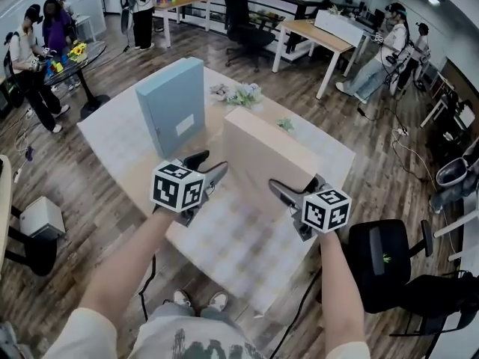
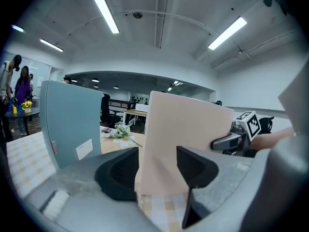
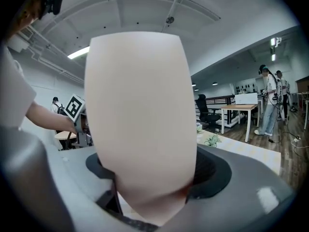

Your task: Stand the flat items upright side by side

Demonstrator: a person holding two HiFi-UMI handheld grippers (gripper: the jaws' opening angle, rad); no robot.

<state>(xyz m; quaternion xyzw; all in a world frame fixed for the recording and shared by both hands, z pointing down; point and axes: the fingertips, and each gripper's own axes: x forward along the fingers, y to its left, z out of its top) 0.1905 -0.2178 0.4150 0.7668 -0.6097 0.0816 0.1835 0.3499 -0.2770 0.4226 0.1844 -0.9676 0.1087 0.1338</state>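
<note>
Two stand upright: blue box [image 1: 172,103], beige box [image 1: 262,155], table [image 1: 215,109] showing between

Brightness: bright everywhere, like a well-lit room.
Light source: long ceiling lights [image 2: 105,12] shine down from above.
Glare: those lights glow pure white.
Shadows: soft and faint.
Blur: the beige board [image 3: 140,120] sits very close in the right gripper view and looks fuzzy, and far things look soft.
Edges: every picture bends round like a fish's eye. The corners of both gripper views go black.
Colour: a bit pale and washed out.
</note>
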